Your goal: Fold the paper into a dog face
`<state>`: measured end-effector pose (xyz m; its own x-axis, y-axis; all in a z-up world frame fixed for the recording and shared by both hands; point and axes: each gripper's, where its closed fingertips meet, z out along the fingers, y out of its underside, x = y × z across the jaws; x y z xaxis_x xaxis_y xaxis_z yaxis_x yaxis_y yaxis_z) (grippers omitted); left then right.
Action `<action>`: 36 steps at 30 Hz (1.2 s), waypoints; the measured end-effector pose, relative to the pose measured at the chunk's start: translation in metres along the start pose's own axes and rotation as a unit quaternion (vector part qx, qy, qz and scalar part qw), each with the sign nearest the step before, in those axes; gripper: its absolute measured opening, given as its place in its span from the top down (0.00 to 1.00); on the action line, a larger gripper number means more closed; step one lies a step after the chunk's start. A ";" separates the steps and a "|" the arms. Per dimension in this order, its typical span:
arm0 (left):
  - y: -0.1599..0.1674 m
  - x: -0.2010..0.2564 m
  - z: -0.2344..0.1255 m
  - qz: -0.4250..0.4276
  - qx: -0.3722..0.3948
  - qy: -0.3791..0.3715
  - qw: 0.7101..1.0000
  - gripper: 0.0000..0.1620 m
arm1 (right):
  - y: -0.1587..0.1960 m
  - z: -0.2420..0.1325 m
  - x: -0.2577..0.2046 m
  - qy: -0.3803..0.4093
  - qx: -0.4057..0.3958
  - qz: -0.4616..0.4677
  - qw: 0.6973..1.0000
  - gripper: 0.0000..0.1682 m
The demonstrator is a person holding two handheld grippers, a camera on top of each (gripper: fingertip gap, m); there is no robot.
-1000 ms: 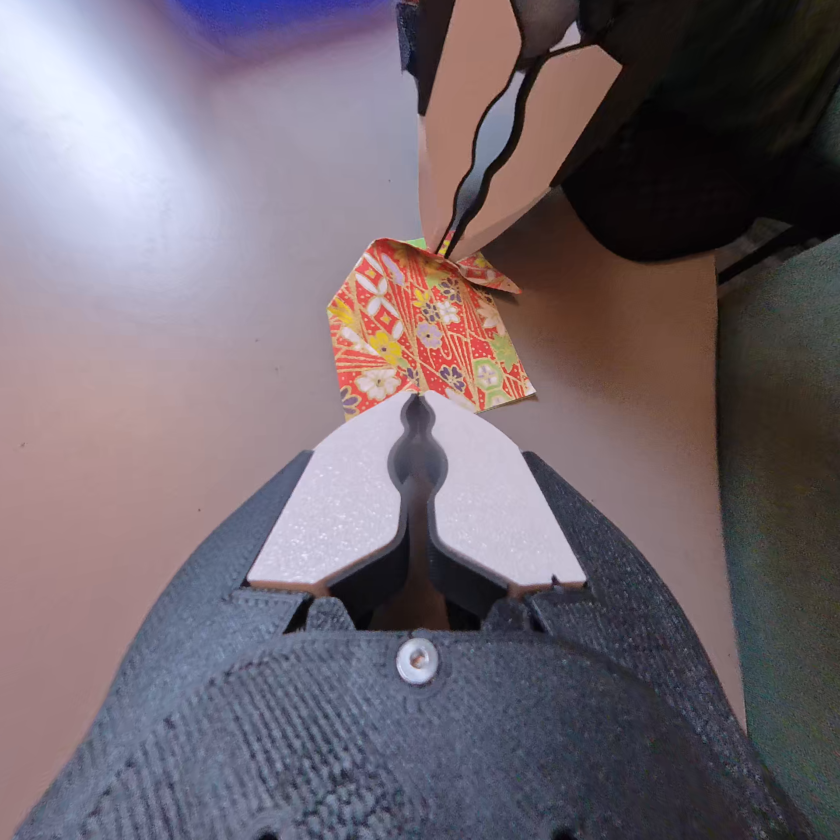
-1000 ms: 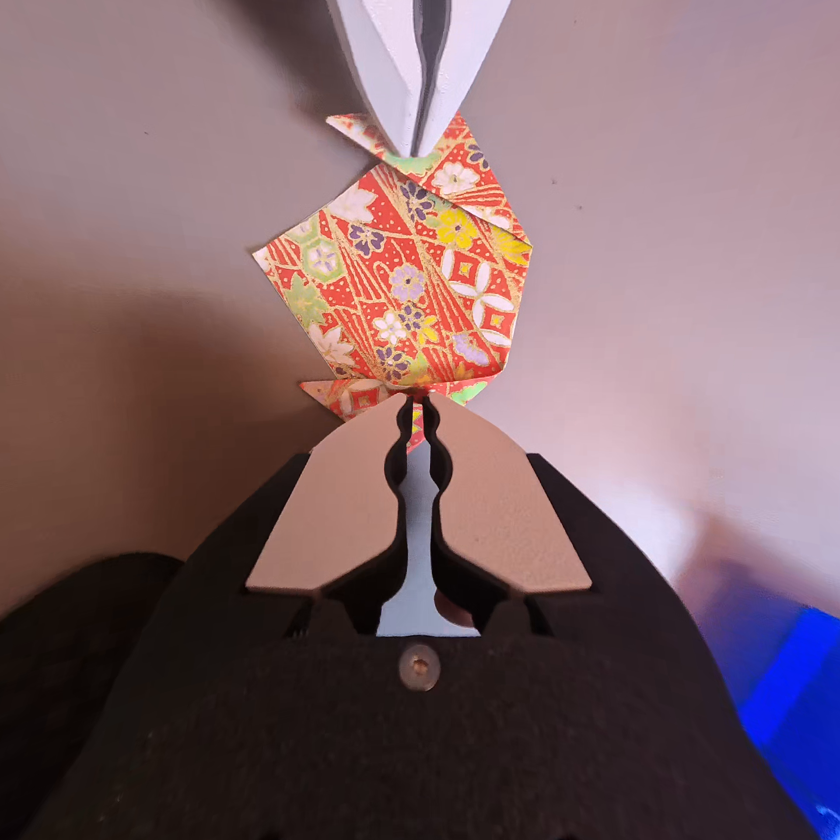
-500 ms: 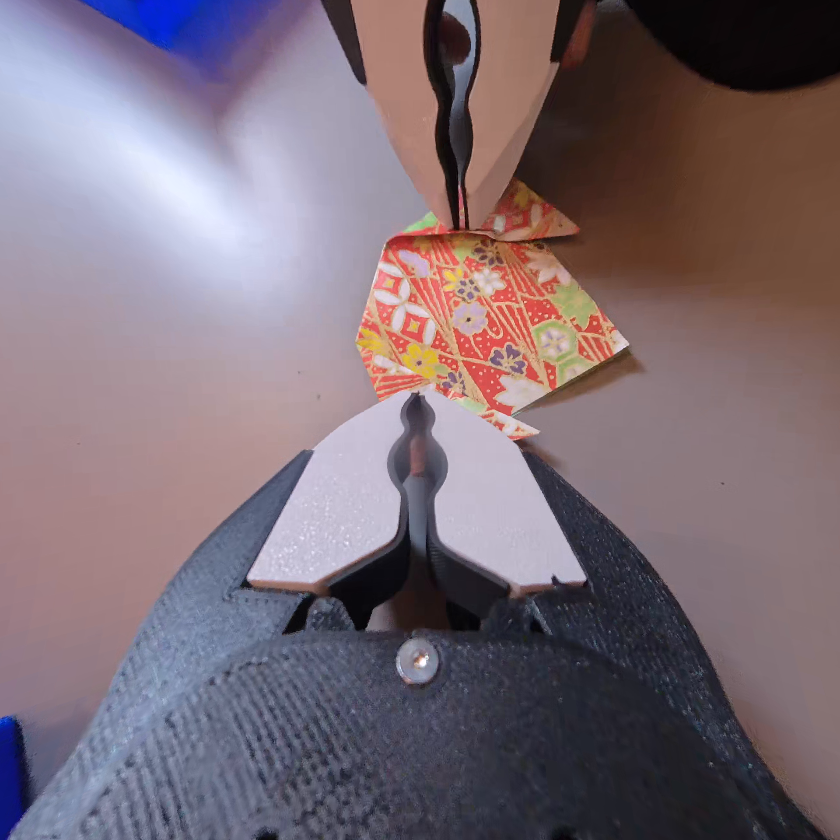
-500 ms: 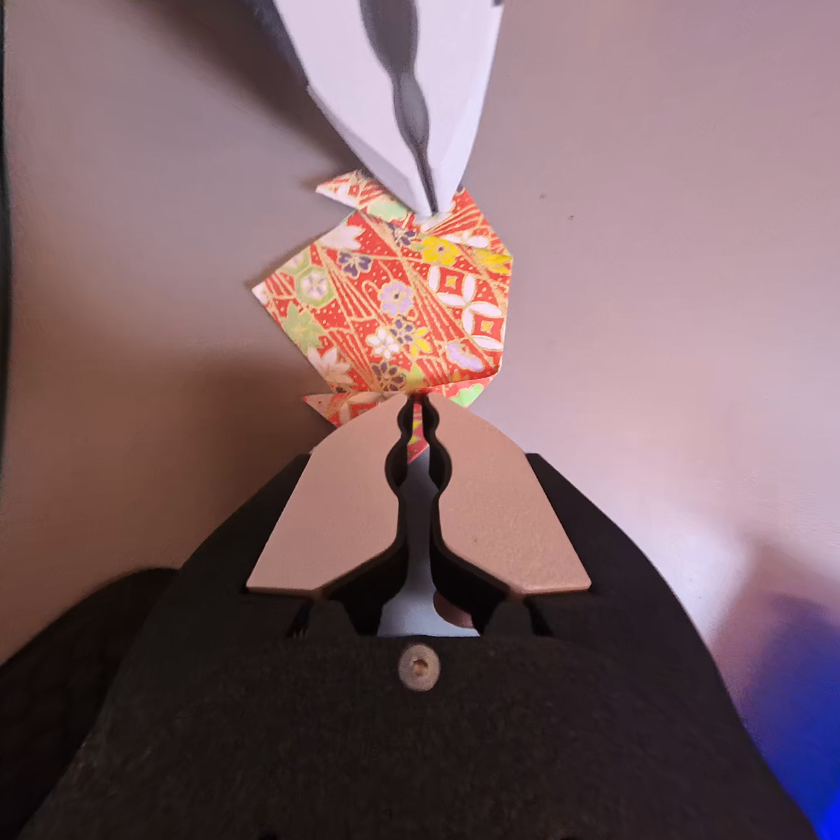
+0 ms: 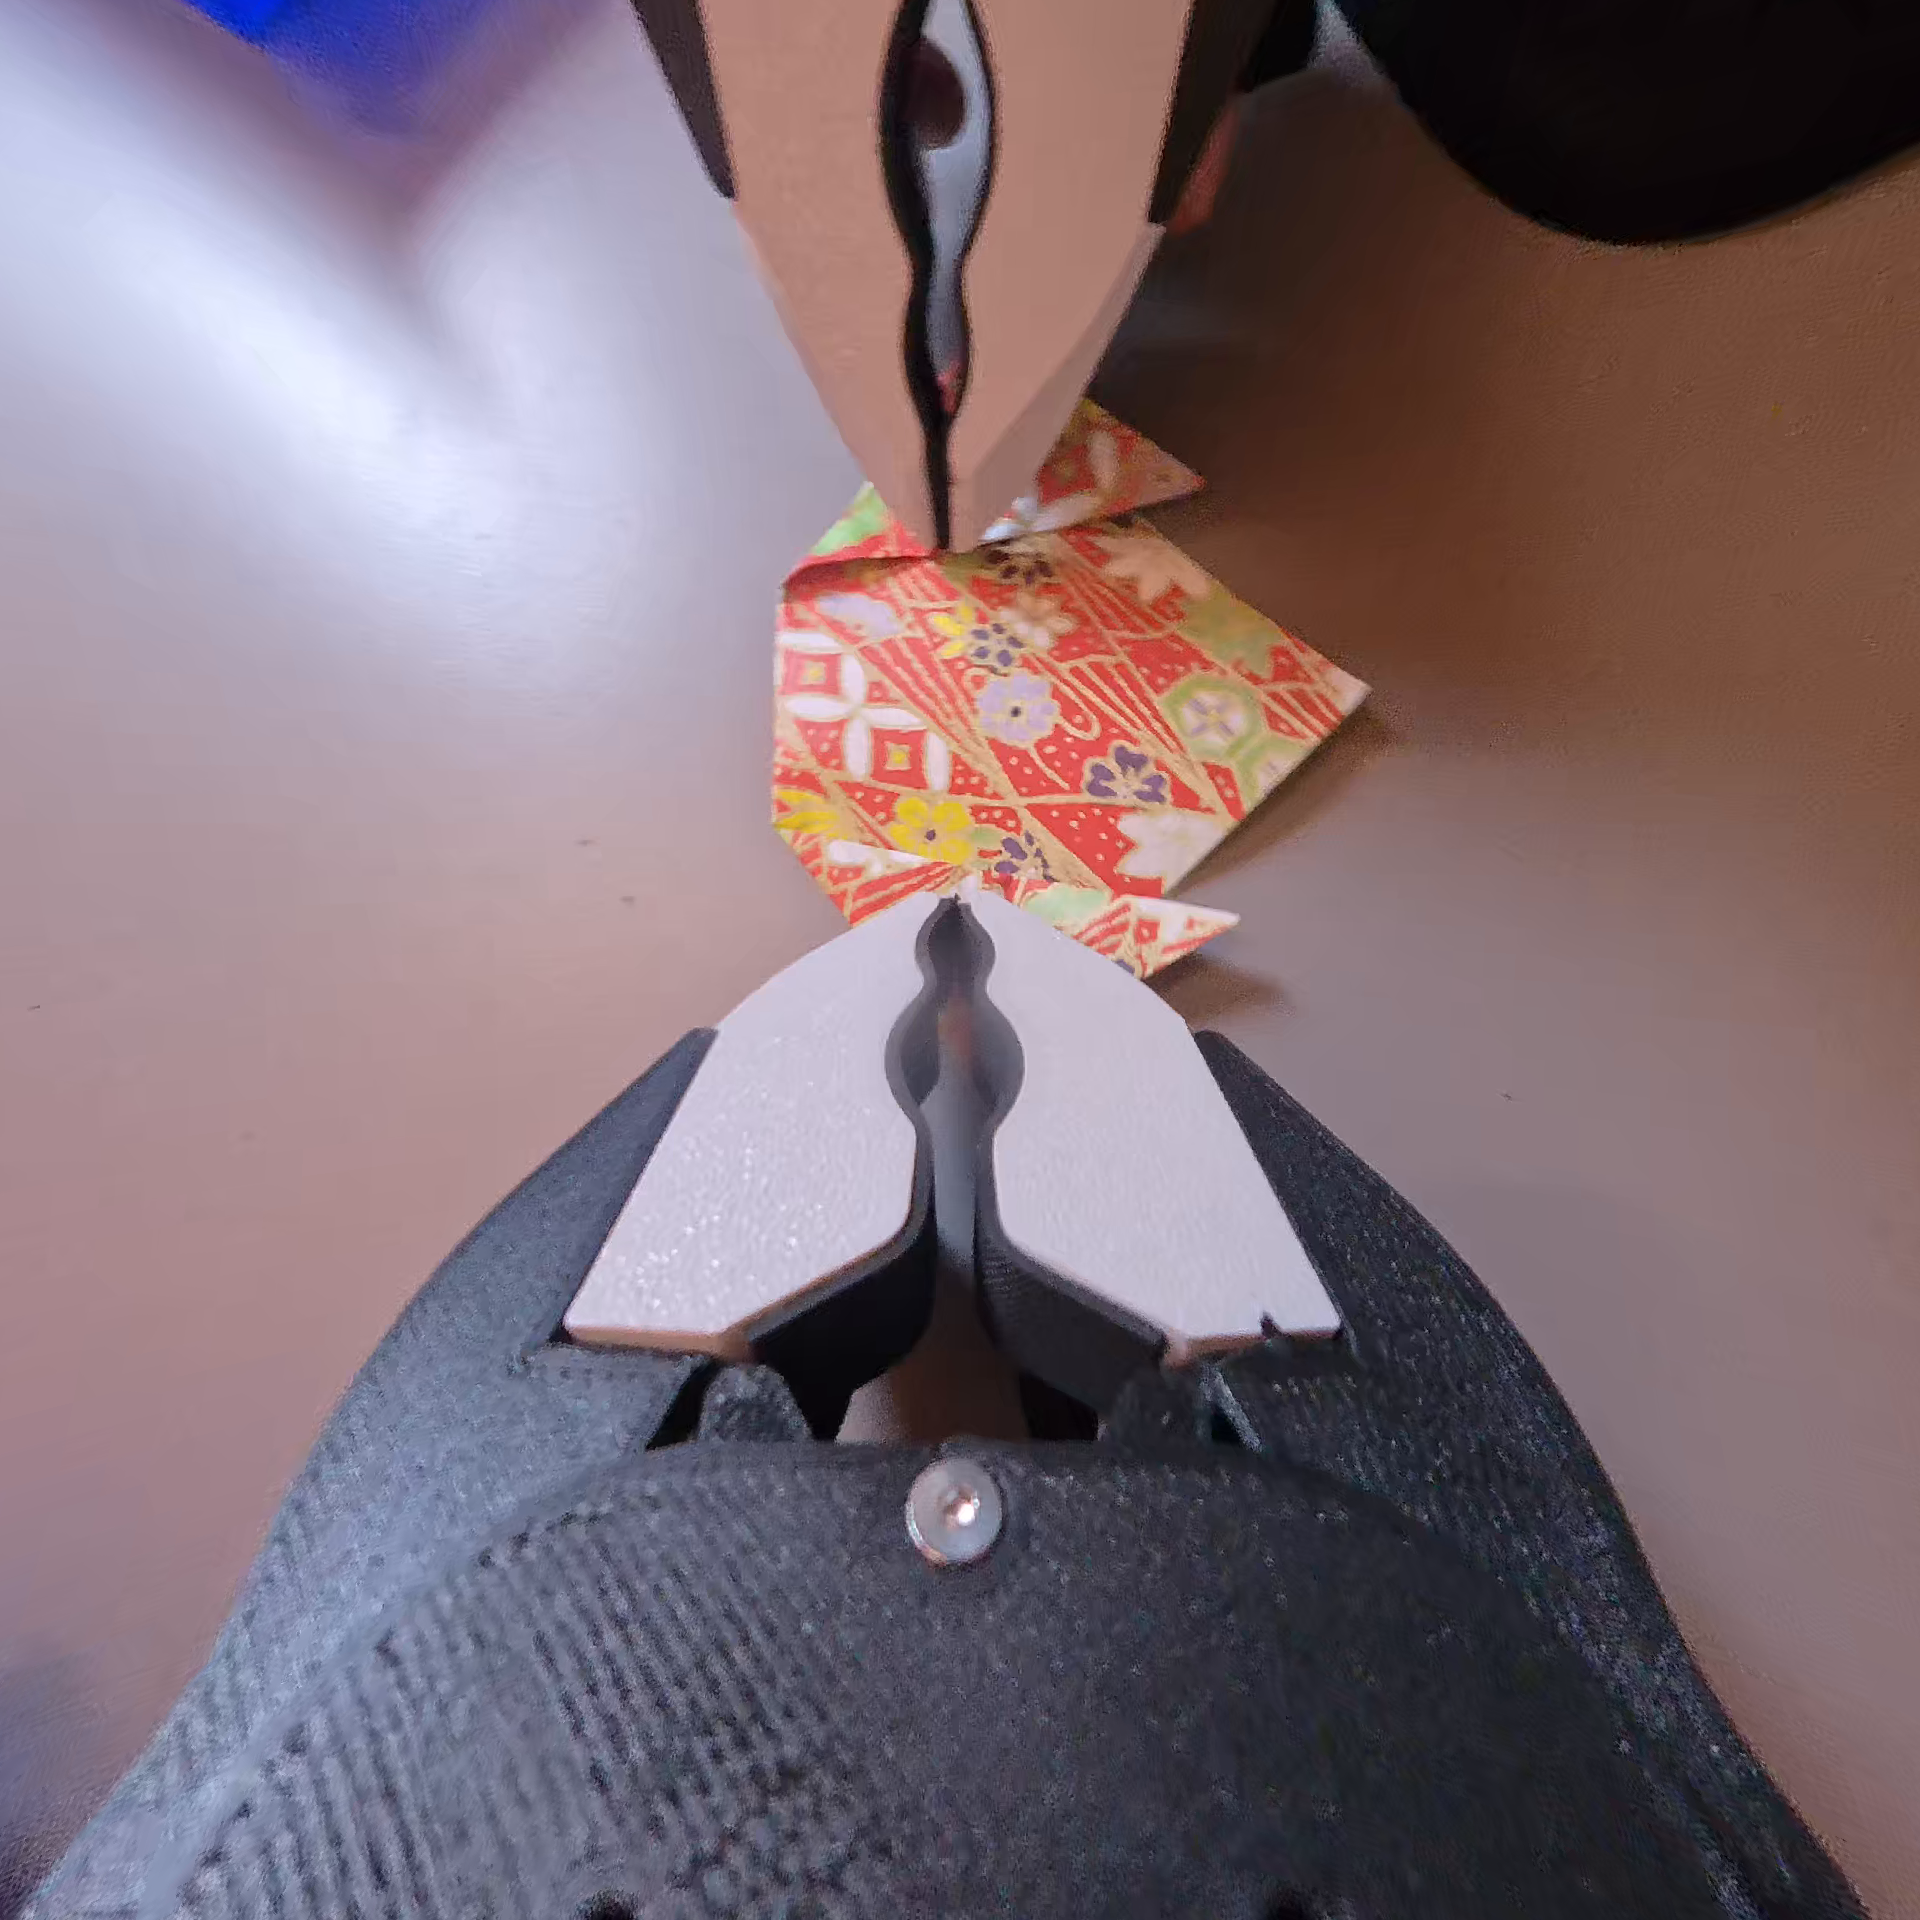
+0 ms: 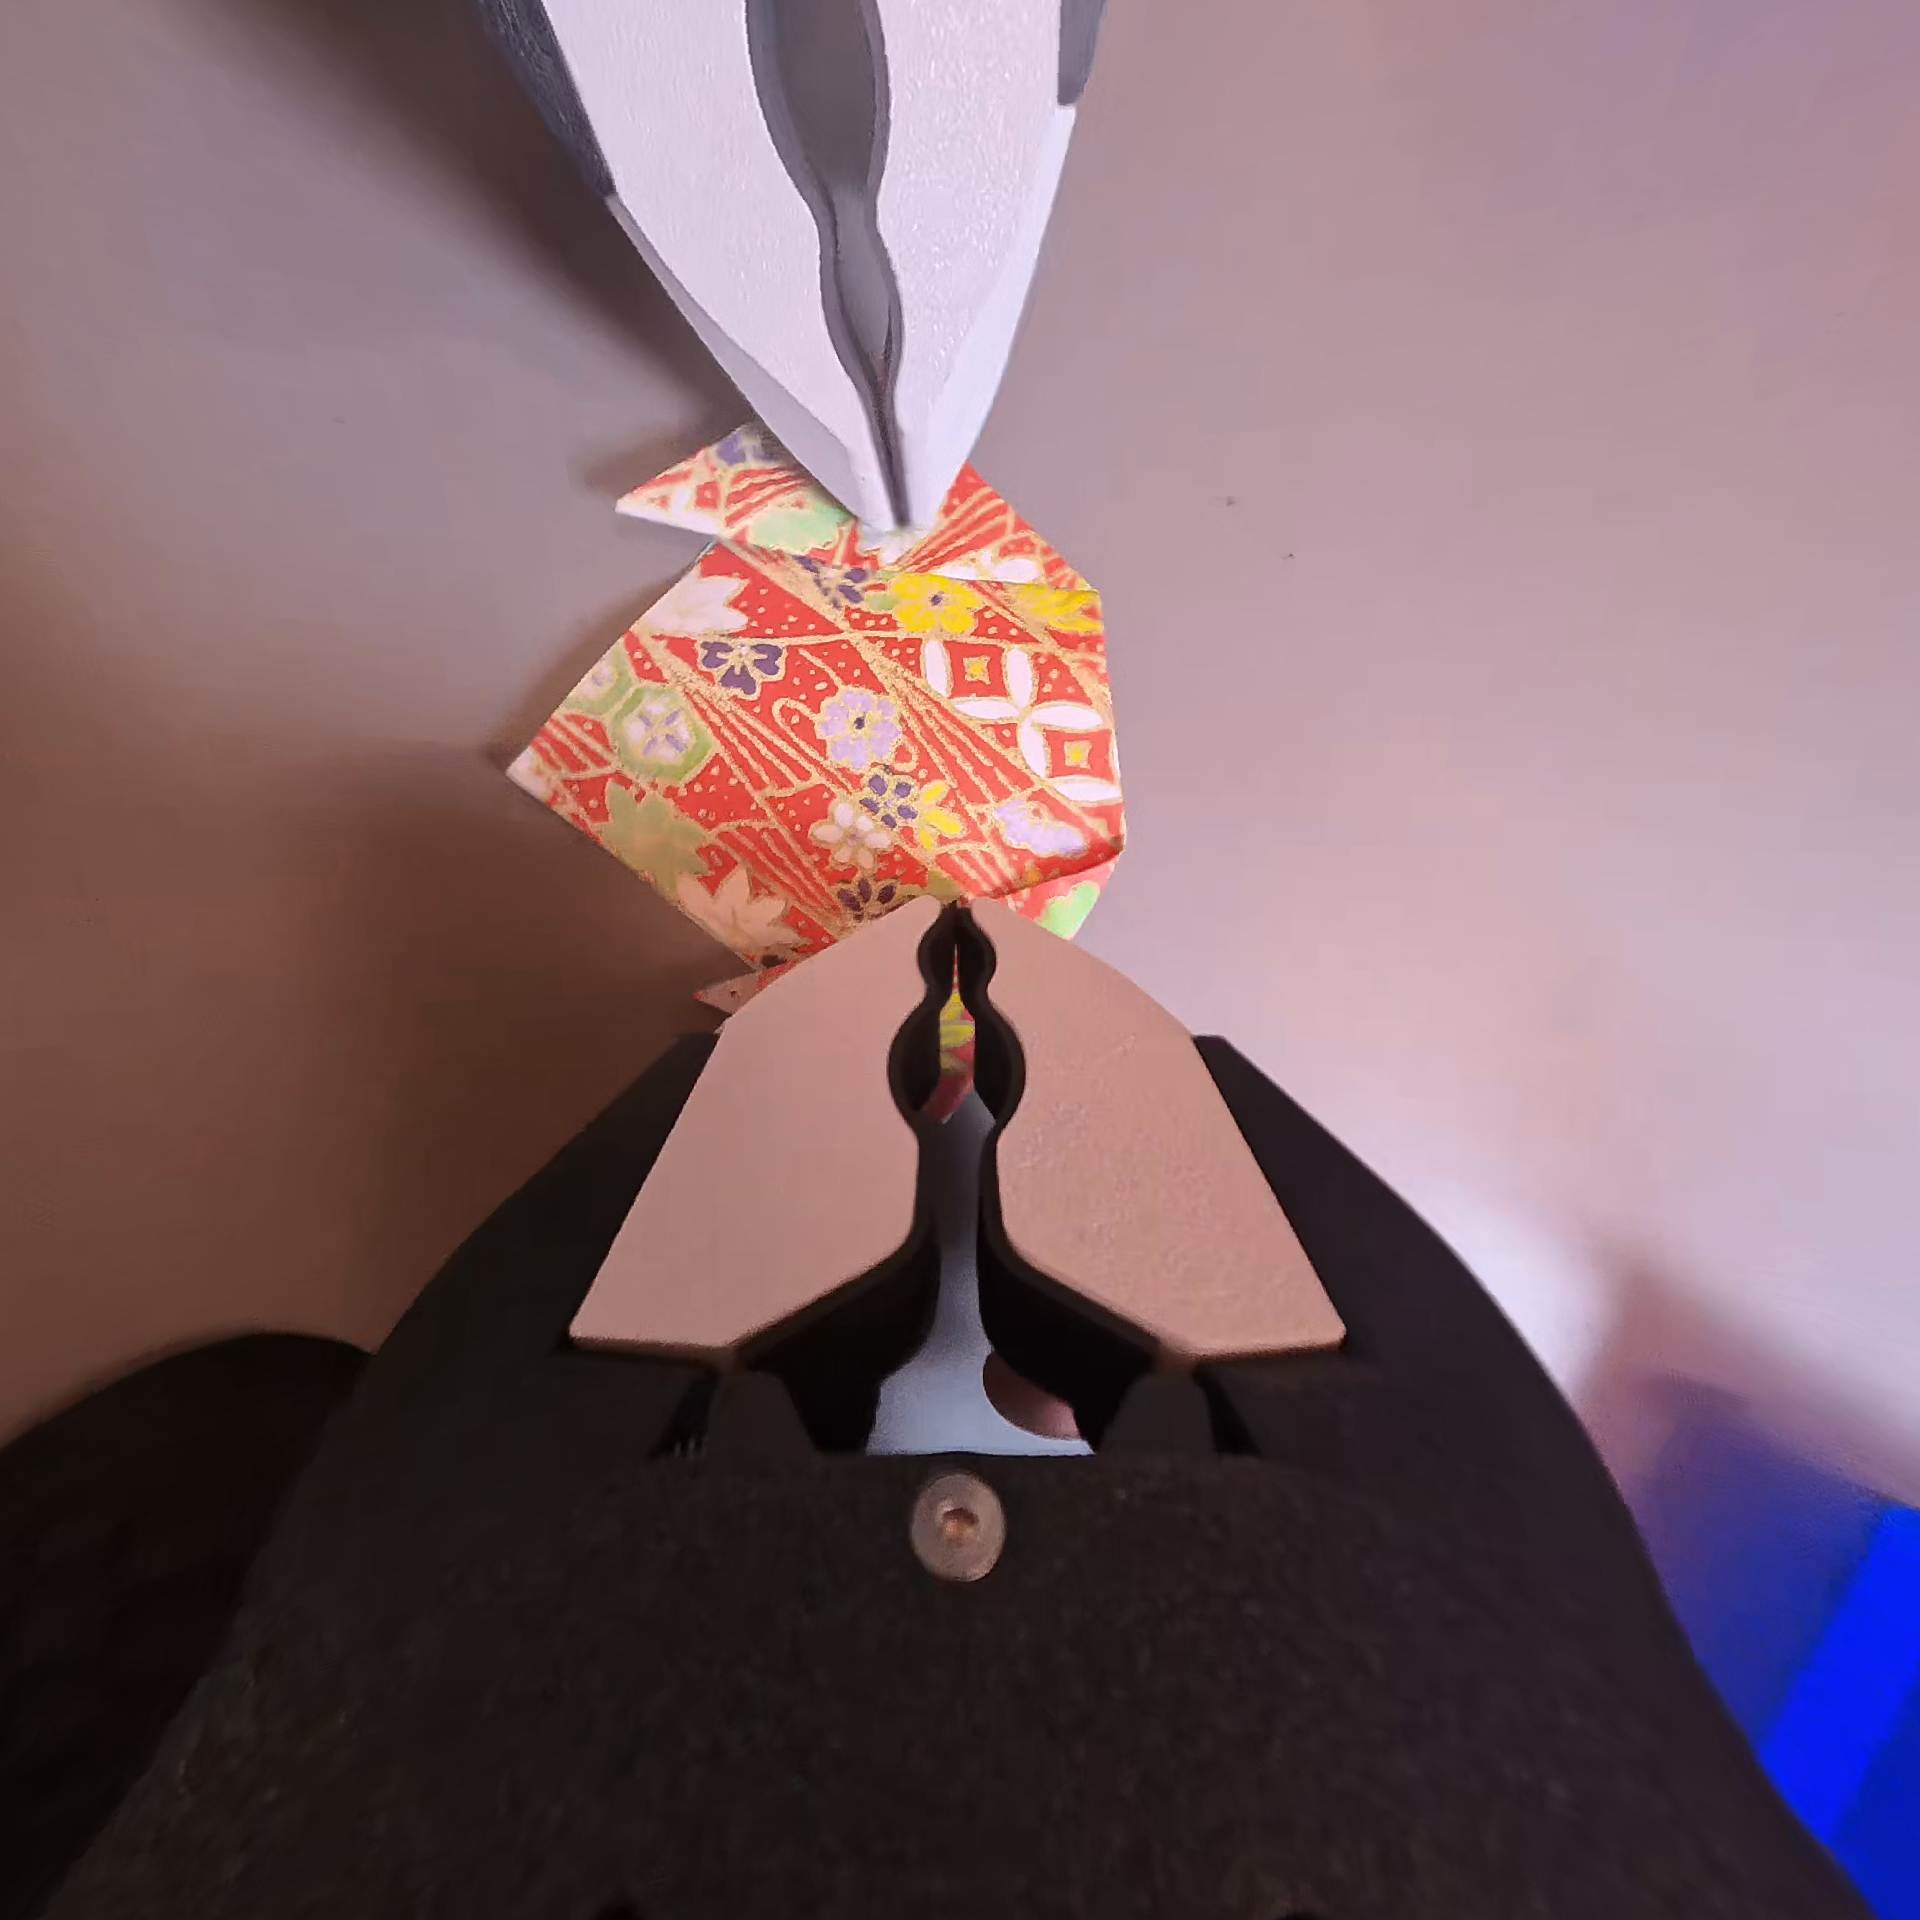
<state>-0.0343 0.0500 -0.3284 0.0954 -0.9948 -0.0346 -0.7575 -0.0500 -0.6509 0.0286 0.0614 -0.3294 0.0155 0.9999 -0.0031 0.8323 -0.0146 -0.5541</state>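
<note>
We pinch the folded paper (image 5: 1023, 727) at opposite ends over the table (image 5: 364, 831), left gripper (image 5: 956, 906) and right gripper (image 6: 958, 914) both clamped on it.

One folded paper (image 5: 1029, 727), red with a flower print, lies between the two sets of fingertips. Two grippers: the left (image 5: 958, 906) at one edge, the right (image 6: 958, 910) at the opposite edge. Two small flaps stick out, one beside each gripper's tips. One table (image 5: 364, 831) lies under all of it.
</note>
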 end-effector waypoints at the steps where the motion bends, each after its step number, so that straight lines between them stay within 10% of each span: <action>1: 0.001 0.009 -0.001 0.000 -0.004 0.031 1.000 1.00 | 0.000 0.000 0.000 -0.003 0.004 -0.012 1.000 1.00; 5: -0.021 0.027 -0.017 0.006 0.048 0.128 0.991 1.00 | -0.001 0.000 -0.001 -0.026 0.016 -0.094 0.995 1.00; 21: -0.017 -0.005 0.014 0.145 0.042 0.050 0.987 1.00 | -0.021 -0.026 -0.032 -0.025 0.126 -0.107 0.986 0.88; 28: -0.020 -0.001 0.016 0.140 0.043 0.058 0.988 1.00 | -0.017 0.002 -0.075 -0.001 0.048 -0.145 0.988 0.78; 36: -0.019 0.000 0.015 0.155 0.041 0.026 0.987 1.00 | -0.019 0.011 -0.078 -0.060 -0.004 -0.130 0.990 0.89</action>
<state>-0.0100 0.0519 -0.3276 -0.1679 -0.9644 -0.2042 -0.6907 0.2629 -0.6737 0.0054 -0.0158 -0.3279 -0.2654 0.9634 0.0391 0.8041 0.2435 -0.5423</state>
